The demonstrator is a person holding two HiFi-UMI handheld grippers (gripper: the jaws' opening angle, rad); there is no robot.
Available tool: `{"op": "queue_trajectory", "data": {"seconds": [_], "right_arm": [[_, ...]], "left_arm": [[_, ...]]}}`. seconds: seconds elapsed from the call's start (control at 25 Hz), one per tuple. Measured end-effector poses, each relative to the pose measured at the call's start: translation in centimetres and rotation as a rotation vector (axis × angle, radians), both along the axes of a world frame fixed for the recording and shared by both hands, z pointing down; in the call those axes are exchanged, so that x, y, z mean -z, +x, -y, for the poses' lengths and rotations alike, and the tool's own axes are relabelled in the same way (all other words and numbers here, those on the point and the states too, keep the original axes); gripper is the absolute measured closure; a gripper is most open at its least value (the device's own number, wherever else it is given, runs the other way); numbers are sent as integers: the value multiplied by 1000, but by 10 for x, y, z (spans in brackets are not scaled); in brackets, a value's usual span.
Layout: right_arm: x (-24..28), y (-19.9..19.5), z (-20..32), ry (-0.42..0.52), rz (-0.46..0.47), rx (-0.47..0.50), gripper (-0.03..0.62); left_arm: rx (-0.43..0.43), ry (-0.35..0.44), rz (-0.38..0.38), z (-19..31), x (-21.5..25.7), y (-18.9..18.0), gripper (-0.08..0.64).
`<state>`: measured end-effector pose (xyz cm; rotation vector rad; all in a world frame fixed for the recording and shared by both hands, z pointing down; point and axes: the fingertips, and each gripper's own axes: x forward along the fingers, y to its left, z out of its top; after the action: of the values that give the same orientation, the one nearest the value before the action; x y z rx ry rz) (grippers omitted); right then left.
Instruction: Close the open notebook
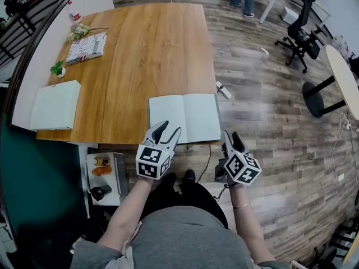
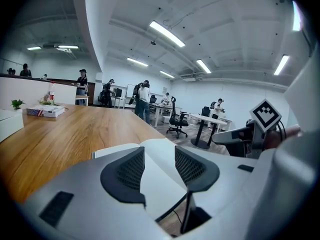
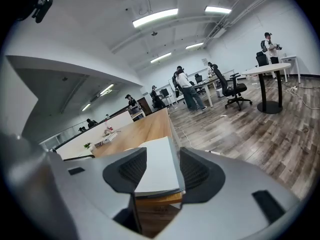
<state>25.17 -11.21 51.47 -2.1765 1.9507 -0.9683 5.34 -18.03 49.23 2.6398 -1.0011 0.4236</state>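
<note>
The open notebook lies flat at the near edge of the wooden table, both pages blank and facing up. The left gripper hangs over the notebook's near left corner and hides it in the head view. Its own view shows the jaws spread apart with only the white page beyond them, and whether they touch the paper cannot be told. The right gripper sits just off the table edge, beside the notebook's right side. Its jaws are also spread, framing the right page and the stacked page edges without closing on them. The marker cubes cover most of both hands.

Far back on the left lie a closed white book, a patterned book and a small plant. A tray below the table holds small items too unclear to name. An office chair stands on the plank floor, and a round table is cut off at the right.
</note>
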Motion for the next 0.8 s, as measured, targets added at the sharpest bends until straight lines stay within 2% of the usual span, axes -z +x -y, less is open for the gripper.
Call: {"op": "queue_trajectory", "data": {"seconds": [0.52,0.8], "right_arm": [[-38,3,18,-84,51,132,394],[-60,0,22,-134,76,186,370]], "left_arm": [[126,-64,56,-6,-26,-7,379],[169,-100,71,-14,-40,-13,385]]}}
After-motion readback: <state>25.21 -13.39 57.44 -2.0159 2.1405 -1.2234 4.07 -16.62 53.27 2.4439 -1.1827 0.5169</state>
